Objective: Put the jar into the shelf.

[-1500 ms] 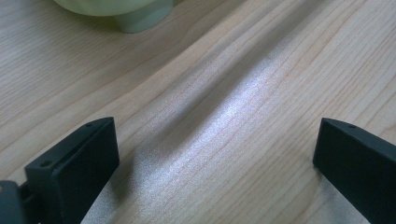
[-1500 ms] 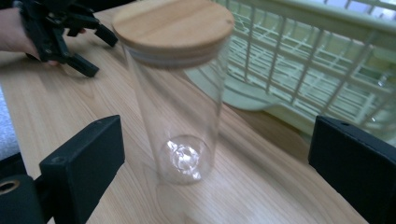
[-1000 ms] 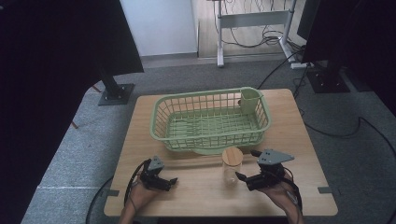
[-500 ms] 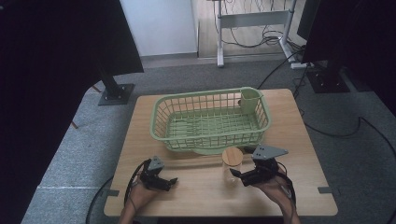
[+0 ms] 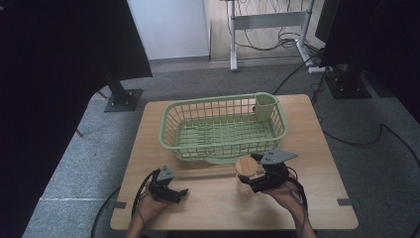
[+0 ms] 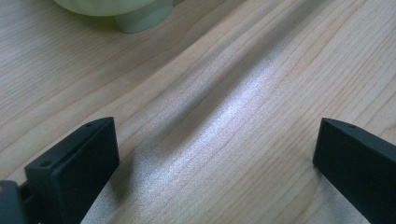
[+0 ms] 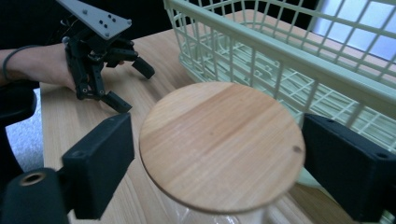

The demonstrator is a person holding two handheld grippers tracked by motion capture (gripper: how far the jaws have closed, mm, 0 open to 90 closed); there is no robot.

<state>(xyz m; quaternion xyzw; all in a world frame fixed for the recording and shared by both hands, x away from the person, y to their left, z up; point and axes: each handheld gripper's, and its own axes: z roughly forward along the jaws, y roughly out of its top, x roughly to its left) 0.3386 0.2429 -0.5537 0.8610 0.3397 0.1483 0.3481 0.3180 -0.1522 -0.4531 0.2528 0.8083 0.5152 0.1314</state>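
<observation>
Standing upright, lid up, the jar (image 7: 219, 144) sits near the table's (image 5: 317, 148) front edge, just beside the basket (image 5: 223, 126). The right gripper (image 7: 217, 154) brackets its lid, jaws spread. The left gripper (image 5: 171, 191) rests spread on bare wood.

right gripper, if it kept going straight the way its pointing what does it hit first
The wooden lid of the glass jar. The right gripper has its jaws open on either side of the lid, so the jar is first in line. Past it is the green basket; how close the jaws are to touching is unclear.
</observation>
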